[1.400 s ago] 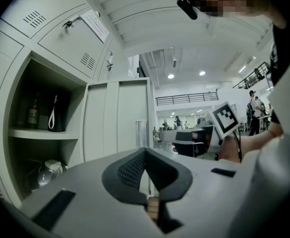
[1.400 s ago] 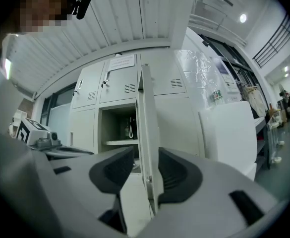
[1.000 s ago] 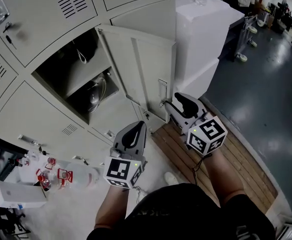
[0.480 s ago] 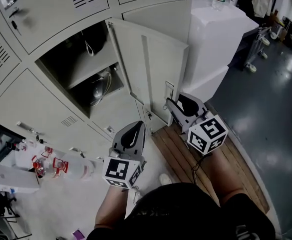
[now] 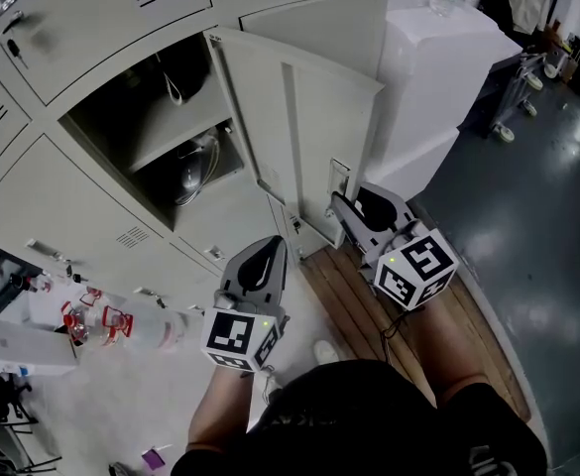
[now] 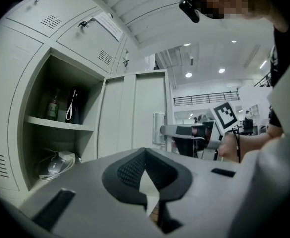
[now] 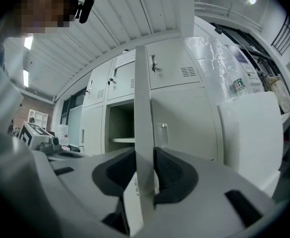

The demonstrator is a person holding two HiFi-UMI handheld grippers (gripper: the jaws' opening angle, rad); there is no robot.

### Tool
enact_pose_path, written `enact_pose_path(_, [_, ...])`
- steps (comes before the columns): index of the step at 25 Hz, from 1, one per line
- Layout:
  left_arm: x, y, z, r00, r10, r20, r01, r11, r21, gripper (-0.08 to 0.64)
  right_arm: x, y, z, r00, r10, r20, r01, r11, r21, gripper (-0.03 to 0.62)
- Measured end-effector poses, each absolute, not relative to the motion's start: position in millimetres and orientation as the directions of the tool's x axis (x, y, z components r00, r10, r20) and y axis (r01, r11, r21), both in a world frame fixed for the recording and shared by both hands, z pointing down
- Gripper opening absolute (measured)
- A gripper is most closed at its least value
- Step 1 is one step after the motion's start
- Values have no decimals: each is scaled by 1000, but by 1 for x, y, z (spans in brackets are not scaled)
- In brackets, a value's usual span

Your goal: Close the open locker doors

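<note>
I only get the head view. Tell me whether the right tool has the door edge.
Observer: Yes. The free edge of the locker door sits between the pads of the right tool, which look pressed on it; the jaws have just been closing.
Operator: Report the left tool.
Observer: The left tool is shut, nothing between its jaws.
Operator: Say what's stored inside.
Observer: A bottle stands on the upper shelf, set back inside.
</note>
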State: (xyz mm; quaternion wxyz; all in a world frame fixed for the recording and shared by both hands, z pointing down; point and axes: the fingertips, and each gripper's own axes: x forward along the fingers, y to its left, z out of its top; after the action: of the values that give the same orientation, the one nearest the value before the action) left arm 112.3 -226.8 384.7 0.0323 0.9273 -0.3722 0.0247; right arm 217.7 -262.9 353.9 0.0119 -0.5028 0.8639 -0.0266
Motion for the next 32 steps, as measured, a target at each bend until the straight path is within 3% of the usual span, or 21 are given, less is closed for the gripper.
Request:
enact_pose_path(14, [88, -227, 382, 722, -686, 85, -691, -722, 46, 5, 177, -246, 354, -558, -830, 1, -828, 557, -55, 123])
enact_pose_path(32, [-24, -221, 376, 655, -749, 99, -755, -655, 40, 5, 55, -236, 352, -573, -819, 17, -819, 573, -1, 164])
